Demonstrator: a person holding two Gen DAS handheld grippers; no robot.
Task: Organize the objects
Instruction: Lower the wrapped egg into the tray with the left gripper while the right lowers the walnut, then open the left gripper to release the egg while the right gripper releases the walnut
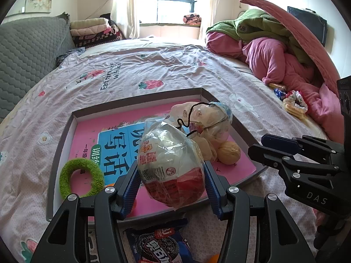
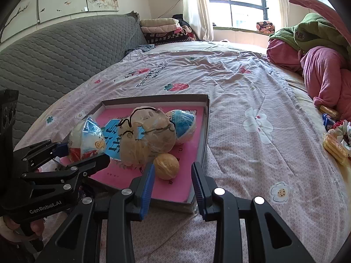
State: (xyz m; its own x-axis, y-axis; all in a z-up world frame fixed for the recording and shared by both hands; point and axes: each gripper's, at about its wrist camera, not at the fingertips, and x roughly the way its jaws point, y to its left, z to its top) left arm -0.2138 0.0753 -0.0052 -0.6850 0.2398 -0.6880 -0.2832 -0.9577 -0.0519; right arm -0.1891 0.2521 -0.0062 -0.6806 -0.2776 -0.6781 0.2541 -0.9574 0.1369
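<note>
Placement step: left gripper (image 1: 172,182) clamped on wrapped egg (image 1: 171,166), hovering over tray (image 1: 140,94) at lower centre.
Right gripper (image 2: 172,182) fingers apart, nothing between them, at tray's near edge beside walnut (image 2: 166,166). Next, I'd say: lower egg onto a clear patch, then release.

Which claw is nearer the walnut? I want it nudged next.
Right. The right claw hovers open just before the walnut, while the left claw grips the wrapped egg toy farther off.
</note>
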